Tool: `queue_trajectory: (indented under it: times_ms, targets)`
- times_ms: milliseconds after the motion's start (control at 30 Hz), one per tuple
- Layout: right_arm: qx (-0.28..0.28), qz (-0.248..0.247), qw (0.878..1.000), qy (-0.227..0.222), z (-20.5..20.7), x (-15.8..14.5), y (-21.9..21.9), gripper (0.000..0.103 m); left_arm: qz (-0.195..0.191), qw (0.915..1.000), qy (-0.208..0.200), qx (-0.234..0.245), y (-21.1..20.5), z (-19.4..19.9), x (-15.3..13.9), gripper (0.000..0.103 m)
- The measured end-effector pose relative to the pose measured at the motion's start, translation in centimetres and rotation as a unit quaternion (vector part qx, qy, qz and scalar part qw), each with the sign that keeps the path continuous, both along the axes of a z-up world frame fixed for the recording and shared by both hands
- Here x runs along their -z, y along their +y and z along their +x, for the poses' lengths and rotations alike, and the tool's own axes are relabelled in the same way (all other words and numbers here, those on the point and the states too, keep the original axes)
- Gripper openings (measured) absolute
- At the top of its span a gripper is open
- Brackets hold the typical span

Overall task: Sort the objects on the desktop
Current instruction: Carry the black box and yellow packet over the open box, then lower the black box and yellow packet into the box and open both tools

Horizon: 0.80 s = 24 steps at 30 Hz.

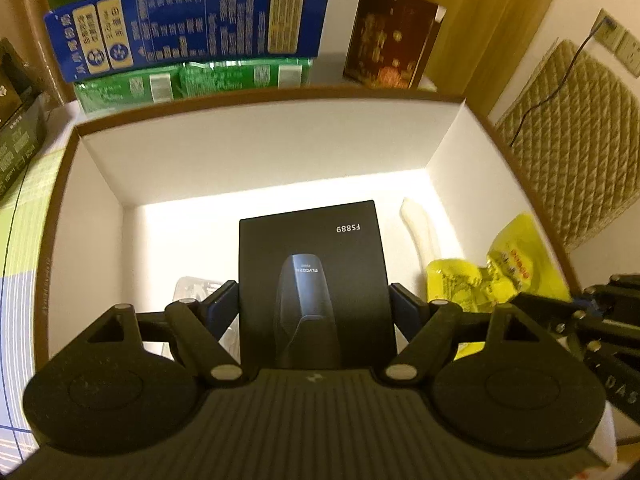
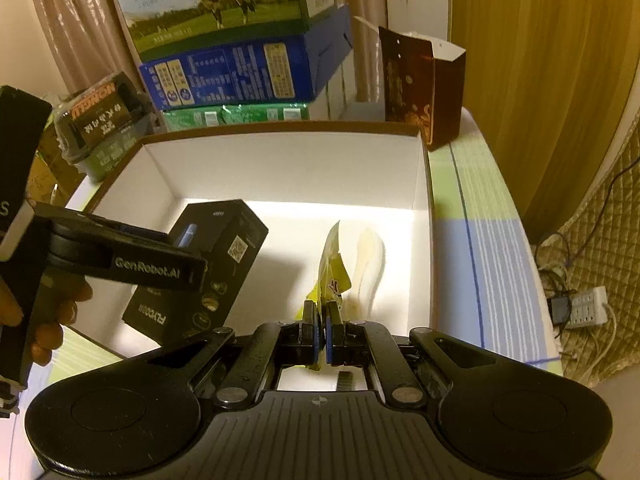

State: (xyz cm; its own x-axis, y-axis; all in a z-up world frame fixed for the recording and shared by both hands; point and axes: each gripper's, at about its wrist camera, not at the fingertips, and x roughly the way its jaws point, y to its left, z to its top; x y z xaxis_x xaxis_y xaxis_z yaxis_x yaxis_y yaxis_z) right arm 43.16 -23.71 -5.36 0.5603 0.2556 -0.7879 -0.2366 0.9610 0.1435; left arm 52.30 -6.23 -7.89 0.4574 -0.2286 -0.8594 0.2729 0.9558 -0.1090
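Note:
My left gripper (image 1: pixel 314 300) is shut on a black box (image 1: pixel 312 264) marked FS889, its pads pressing on both sides. The box hangs tilted over the inside of an open white carton with a brown rim (image 1: pixel 272 98). In the right wrist view the same black box (image 2: pixel 208 264) shows at the carton's left, with the left gripper's finger (image 2: pixel 148 268) across it. My right gripper (image 2: pixel 323 320) is shut on a crumpled yellow packet (image 2: pixel 330 264) above the carton (image 2: pixel 280 128). A white curved object (image 2: pixel 368 264) lies on the carton floor beside the packet (image 1: pixel 480 276). A clear item (image 1: pixel 192 288) lies half hidden behind the left finger.
Behind the carton stand stacked cartons: blue (image 1: pixel 188 28), green (image 1: pixel 192 84) and a milk carton (image 2: pixel 224 4). A brown paper bag (image 2: pixel 424 84) stands at the back right, a dark snack box (image 2: pixel 104 116) at the left. A power strip (image 2: pixel 580 306) lies on the floor.

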Motion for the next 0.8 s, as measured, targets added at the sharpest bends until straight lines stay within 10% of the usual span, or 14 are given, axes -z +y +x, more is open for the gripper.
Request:
queue_trajectory:
  times_ms: [800]
  targets:
    - [-0.015, 0.021, 0.999, 0.035, 2.0, 1.1, 1.1, 0.0, 0.038, 0.9992, 0.007, 0.013, 2.2, 0.5, 0.3, 0.077]
